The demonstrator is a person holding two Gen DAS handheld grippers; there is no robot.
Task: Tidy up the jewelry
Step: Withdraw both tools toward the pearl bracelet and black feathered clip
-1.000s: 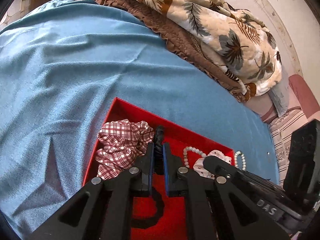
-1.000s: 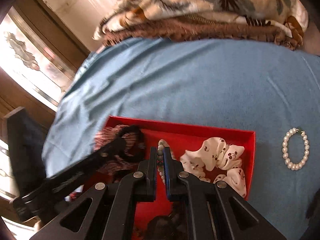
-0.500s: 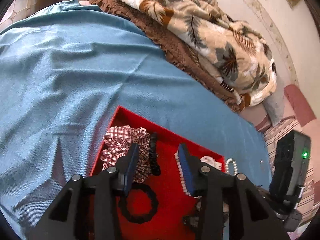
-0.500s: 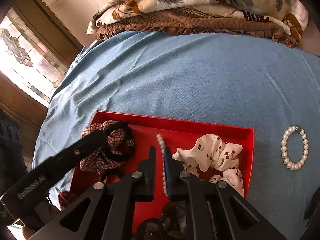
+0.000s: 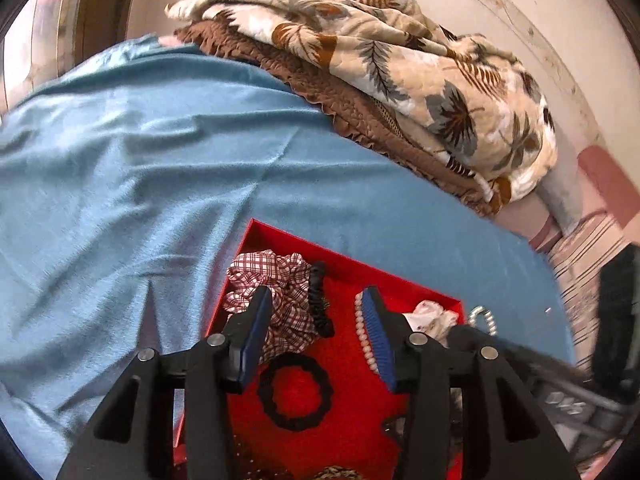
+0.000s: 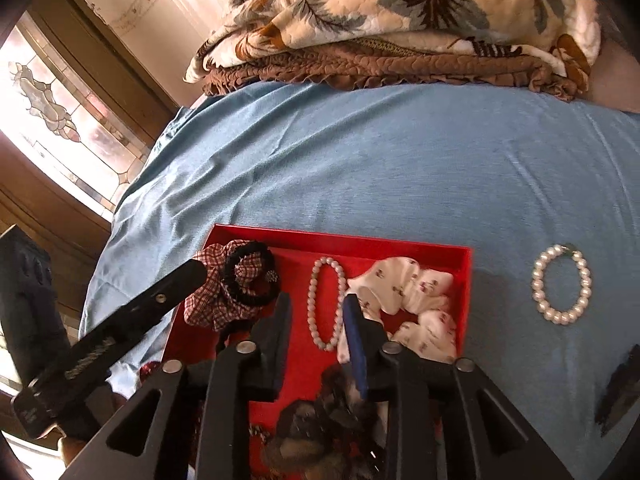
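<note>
A red tray (image 5: 344, 267) (image 6: 400, 242) lies on the blue bedspread. It holds a red plaid scrunchie (image 5: 276, 276) (image 6: 212, 304), a black hair tie (image 5: 318, 304) (image 6: 250, 276), a black ring tie (image 5: 295, 396), a pearl bracelet (image 5: 363, 340) (image 6: 326, 304) and a white printed scrunchie (image 6: 412, 300) (image 5: 430, 318). A second pearl bracelet (image 6: 560, 284) (image 5: 482, 318) lies on the bedspread right of the tray. My left gripper (image 5: 316, 304) is open and empty over the tray. My right gripper (image 6: 318, 300) is open and empty, its fingers either side of the pearl bracelet in the tray.
A folded leaf-print quilt (image 5: 400, 60) (image 6: 400, 20) lies at the back of the bed. A stained-glass window (image 6: 52, 112) stands at the left. Striped bedding (image 5: 580, 248) lies at the right. Dark blurred items (image 6: 320, 432) lie at the tray's near end.
Both grippers opened. The left let go of the black hair tie and the right let go of the pearl bracelet; both items now lie in the tray. Both grippers drew back.
</note>
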